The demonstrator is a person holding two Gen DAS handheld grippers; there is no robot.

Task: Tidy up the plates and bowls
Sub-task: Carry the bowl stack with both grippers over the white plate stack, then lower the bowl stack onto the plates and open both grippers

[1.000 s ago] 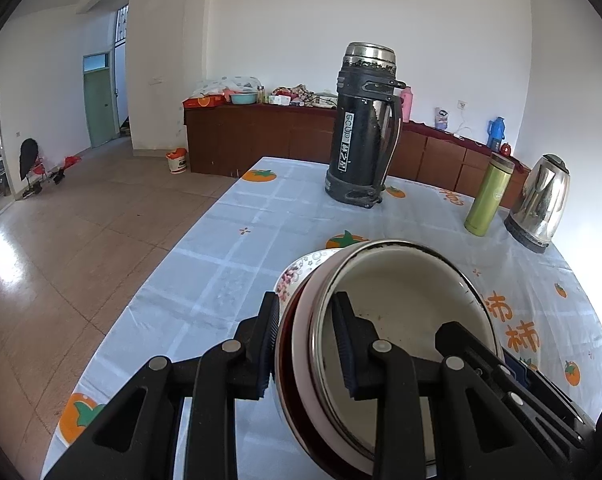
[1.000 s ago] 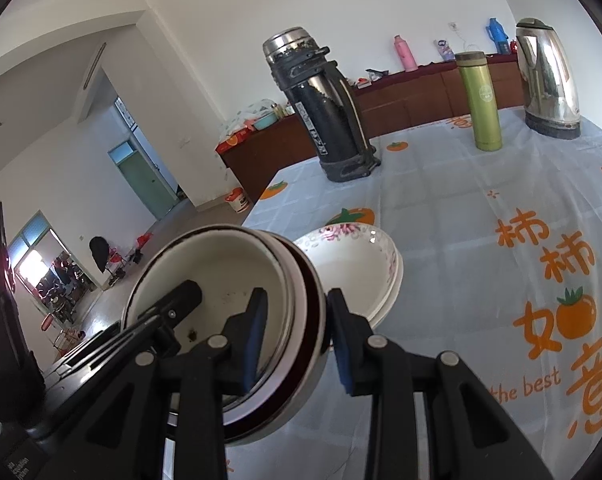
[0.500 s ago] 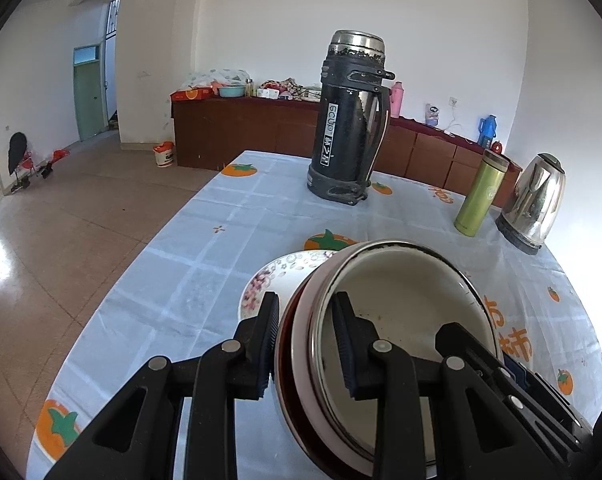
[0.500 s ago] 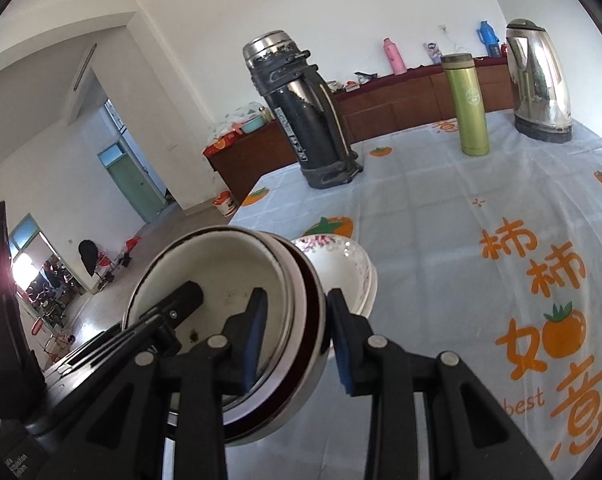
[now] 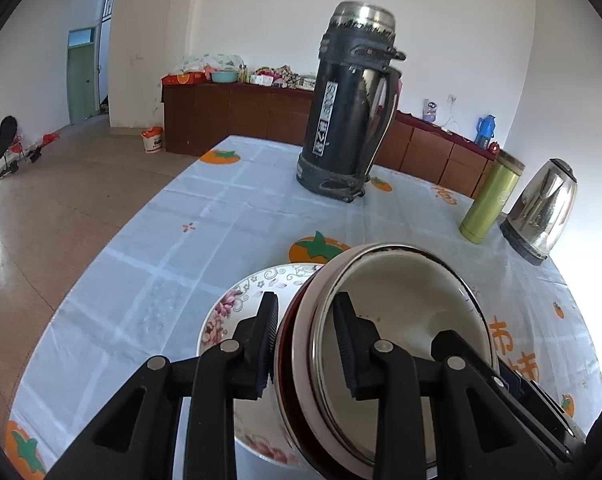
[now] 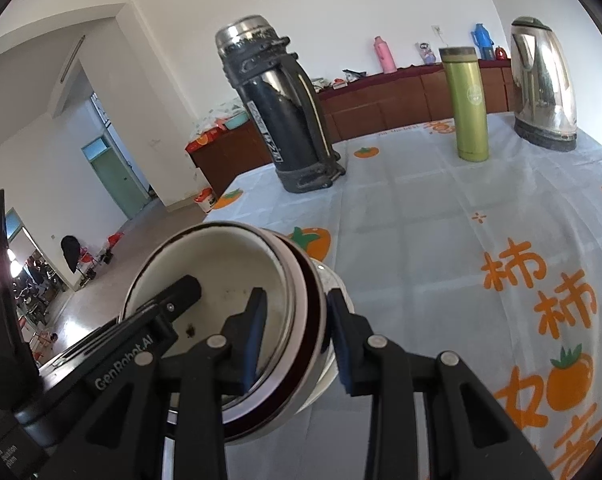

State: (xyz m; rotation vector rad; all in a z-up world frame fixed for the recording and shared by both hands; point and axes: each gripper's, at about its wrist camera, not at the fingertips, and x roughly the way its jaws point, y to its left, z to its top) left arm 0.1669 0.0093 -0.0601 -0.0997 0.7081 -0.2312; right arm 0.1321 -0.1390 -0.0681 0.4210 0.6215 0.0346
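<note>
A stack of nested bowls [image 5: 397, 320], white inside with a dark red outer bowl, is held over a floral plate [image 5: 241, 300] on the table. My left gripper [image 5: 307, 338] is shut on the stack's left rim. My right gripper [image 6: 297, 340] is shut on the stack's right rim [image 6: 301, 304]. The stack [image 6: 221, 276] hides most of the floral plate [image 6: 333, 280] in the right wrist view. Whether the stack touches the plate cannot be told.
A tall black thermos [image 5: 349, 108] stands at the table's far middle. A green flask [image 5: 491, 200] and a steel kettle [image 5: 543, 208] stand at the far right. The tablecloth [image 6: 461, 240] has orange prints. The table's left edge drops to the floor [image 5: 41, 220].
Both grippers have carried the bowl stack forward and down over the floral plate. The plate now lies under the stack. Both grips are unchanged.
</note>
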